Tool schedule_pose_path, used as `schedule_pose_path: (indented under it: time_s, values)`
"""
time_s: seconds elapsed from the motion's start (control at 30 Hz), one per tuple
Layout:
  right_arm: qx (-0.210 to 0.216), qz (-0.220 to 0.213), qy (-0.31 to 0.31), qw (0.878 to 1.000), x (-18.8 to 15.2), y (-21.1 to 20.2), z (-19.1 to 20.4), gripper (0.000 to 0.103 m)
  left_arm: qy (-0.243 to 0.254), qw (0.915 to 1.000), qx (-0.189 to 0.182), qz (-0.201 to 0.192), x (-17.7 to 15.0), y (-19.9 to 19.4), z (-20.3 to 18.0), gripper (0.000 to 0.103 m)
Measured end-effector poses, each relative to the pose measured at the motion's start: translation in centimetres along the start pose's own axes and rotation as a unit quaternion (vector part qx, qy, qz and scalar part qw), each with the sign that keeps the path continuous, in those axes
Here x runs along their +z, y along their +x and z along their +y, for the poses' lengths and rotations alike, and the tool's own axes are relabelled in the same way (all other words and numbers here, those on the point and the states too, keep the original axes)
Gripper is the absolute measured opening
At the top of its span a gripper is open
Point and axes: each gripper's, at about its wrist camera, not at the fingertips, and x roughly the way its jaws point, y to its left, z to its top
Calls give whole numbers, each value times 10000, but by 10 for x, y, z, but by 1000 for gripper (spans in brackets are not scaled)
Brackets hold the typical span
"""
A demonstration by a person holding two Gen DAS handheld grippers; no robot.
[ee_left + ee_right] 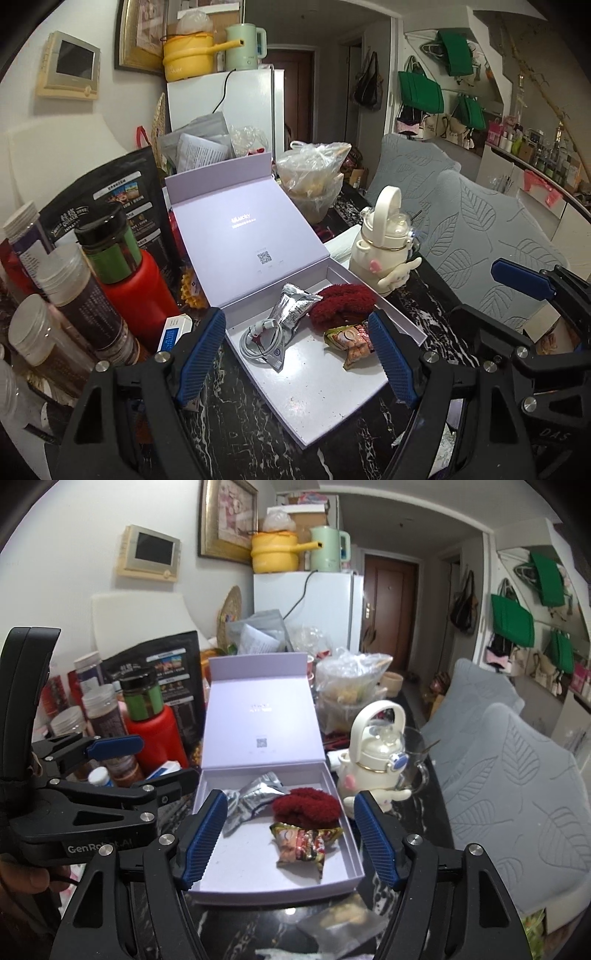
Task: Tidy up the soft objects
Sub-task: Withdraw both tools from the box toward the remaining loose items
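An open lavender box (325, 402) (240, 882) lies on the dark marble table, lid up. Inside lie a fuzzy red soft item (343, 301) (306, 806), a silver foil packet (291, 306) (255, 797), a coiled white cable (258, 338) and a colourful snack packet (351, 341) (303, 847). My left gripper (295, 358) is open and empty, just above the box's near part. My right gripper (290, 838) is open and empty over the box's front; it also shows at the right of the left wrist view (524, 280). The left gripper shows in the right wrist view (122, 760).
Jars, a red bottle (140, 291) and a black pouch (110, 195) crowd the left of the box. A white kettle-shaped bottle (384, 243) (380, 753) and a glass mug (417, 760) stand to its right. A clear packet (343, 923) lies before the box. Grey cushions (517, 794) lie on the right.
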Motion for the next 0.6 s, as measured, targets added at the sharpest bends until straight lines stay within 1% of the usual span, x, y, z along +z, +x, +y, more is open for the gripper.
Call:
schedule_pose_path:
  time_s: [0.23,0.27,0.3,0.33,0.4,0.47,0.6]
  values:
    - [-90,-231,-7,9997,-8,-37,7,73,10,9996,23,-279,-10,-37,-1,80]
    - [-113,-264,-14,9996,-10,-44,9,74,5,9995,6,-303,-13,-42,-1,83]
    - [-125,-283,-16,9995,-11,-47,9,75,8,9995,-16,-315,-15,-46,-2,89]
    - [-145,-319,-19,9994,-13,-53,11,75,7,9994,-26,-331,-18,-50,-4,91]
    - [-194,-382,-20,9991,-18,-64,14,76,35,9992,-43,-393,-24,-57,-6,93]
    - [-244,-422,-16,9988,-23,-73,17,79,119,9990,-68,-424,-29,-62,-9,97]
    - [-330,-495,55,9982,-35,-90,17,83,199,9985,-163,-490,-40,-72,-16,97]
